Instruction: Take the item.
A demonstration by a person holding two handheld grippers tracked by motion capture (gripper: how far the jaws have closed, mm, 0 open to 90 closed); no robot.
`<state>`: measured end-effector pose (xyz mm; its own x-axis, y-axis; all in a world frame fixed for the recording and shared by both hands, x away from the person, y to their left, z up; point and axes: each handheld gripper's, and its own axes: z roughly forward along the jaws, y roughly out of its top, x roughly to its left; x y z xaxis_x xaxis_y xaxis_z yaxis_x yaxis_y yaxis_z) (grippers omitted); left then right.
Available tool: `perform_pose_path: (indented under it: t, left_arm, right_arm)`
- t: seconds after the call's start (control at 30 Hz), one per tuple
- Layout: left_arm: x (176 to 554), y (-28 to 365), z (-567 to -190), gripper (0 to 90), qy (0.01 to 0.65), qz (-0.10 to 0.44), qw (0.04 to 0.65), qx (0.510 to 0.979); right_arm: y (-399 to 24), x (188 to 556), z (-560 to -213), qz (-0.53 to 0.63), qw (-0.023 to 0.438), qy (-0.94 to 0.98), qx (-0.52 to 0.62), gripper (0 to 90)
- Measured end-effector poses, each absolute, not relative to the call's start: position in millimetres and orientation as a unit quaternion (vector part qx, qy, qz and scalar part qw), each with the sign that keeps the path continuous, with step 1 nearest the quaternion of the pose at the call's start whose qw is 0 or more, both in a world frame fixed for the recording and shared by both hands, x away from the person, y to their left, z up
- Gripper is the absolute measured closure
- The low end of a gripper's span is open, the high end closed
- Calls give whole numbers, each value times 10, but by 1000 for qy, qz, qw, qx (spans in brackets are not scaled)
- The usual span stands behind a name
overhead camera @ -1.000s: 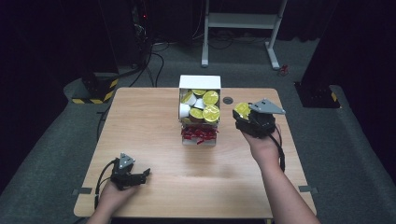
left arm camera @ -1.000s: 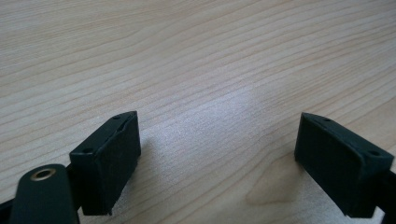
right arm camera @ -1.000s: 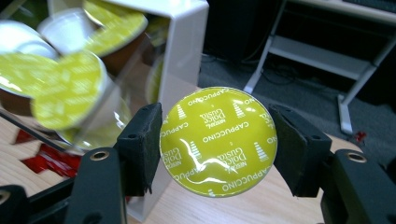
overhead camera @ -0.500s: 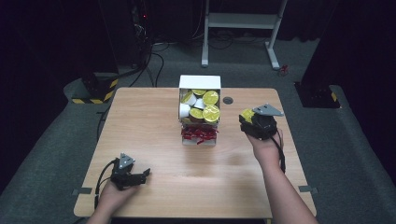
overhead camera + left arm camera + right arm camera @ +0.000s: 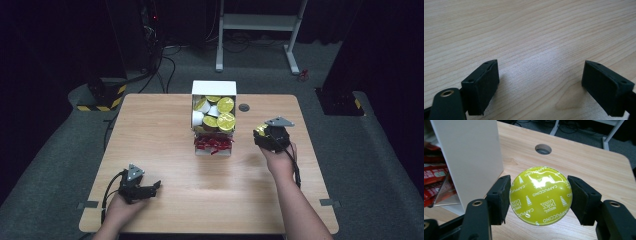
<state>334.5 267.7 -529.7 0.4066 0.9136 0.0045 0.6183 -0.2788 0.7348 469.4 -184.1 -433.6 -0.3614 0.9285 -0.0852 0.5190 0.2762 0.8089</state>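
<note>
One yellow capsule (image 5: 540,195) sat clamped in the right claw (image 5: 540,197) beside the white box (image 5: 214,90); left claw (image 5: 541,82) rested wide open, empty, on the worktop (image 5: 150,130)

The high view looks forward and down over the whole table (image 5: 165,125); the left gripper view skims bare wood from close range; the right gripper view faces the white box (image 5: 469,157), near, which the high view shares (image 5: 214,88).

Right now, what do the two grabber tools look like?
Both are black. The left gripper and right gripper each carry a grey three-cornered plate on top and trail a black cable. Their jaws end in chunky black blocks with small screw holes. The forearms are bare, no sleeves.
</note>
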Motion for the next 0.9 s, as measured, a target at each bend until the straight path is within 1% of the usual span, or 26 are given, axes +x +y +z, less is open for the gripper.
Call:
perform_pose_path:
  t: [0.9]
  left_arm:
    - [3341, 2682, -5295, 152, 492, 223, 334, 773]
  right_arm:
    - [-1660, 4939, -4911, 329, 232, 759, 512, 387]
